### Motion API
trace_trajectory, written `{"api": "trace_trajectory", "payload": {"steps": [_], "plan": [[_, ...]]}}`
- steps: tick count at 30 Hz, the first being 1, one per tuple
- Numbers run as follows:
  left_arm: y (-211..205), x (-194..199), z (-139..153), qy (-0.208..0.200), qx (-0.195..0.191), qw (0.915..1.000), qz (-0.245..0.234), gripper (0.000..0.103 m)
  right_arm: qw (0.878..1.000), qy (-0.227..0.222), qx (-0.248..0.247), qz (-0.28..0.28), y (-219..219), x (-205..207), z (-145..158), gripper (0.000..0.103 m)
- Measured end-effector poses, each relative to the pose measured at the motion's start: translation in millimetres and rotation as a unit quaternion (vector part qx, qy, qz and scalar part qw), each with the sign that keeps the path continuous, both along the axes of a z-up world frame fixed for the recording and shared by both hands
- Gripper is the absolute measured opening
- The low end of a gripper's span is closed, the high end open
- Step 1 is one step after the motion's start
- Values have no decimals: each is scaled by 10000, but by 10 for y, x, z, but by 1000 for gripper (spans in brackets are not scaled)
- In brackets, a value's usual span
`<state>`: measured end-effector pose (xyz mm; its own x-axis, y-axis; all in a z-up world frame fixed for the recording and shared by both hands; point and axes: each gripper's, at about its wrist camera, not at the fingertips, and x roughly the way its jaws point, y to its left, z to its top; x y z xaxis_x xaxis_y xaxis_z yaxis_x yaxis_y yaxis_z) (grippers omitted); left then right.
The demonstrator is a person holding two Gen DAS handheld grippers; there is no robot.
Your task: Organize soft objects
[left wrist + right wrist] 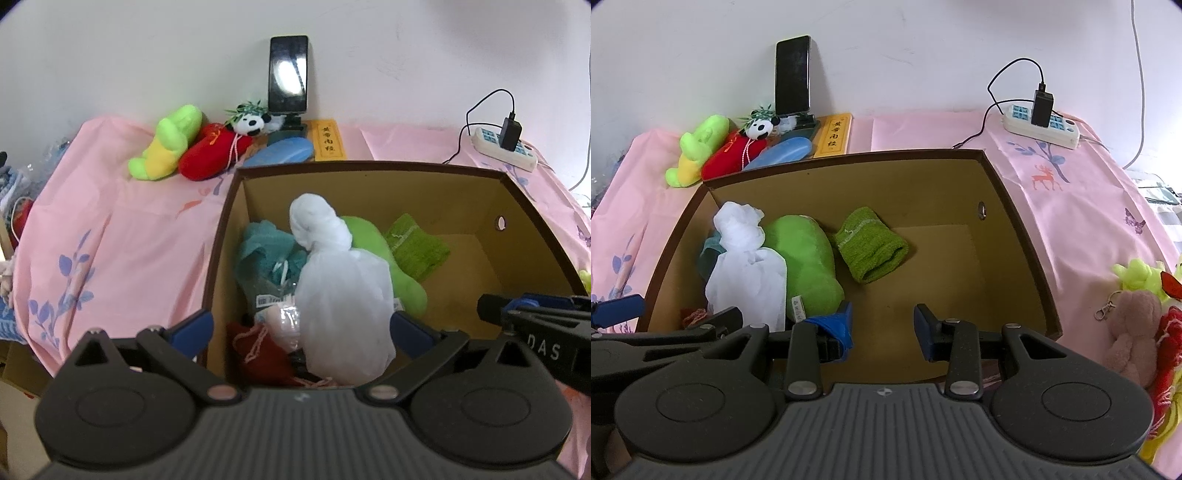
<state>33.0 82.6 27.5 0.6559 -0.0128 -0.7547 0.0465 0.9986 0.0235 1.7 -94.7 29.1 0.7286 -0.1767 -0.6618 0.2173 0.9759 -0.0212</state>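
Brown-rimmed tan box (846,166), lime towel (871,251), floral pink cloth (1071,206)

Open brown cardboard box (1015,236) on pink floral-cloth worktop (1071,206). Inside, at left: white gauze pouch (746,273) beside green plush toy (809,258); folded green towel (871,249) right of it. Behind box: upright black phone (792,74), white power strip (1039,123) at right.

We have two fisheye views, each mounted on a gripper and looking forward and steeply down along its fingers into the cardboard box (373,173), close above its near edge. Our left wrist view sits over the box's left half; our right wrist view sits further right, over the bare floor of the box. Both share the box interior, the white bag (343,295), the pink cloth (1071,206), the phone (792,75) and the back wall.
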Motion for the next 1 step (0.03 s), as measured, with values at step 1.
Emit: {"api": "trace_trajectory", "payload": {"steps": [1], "plan": [[-3,4,-5,13,18,10000,10,102,10000,1,4,-1,-4,2,1,20]]}}
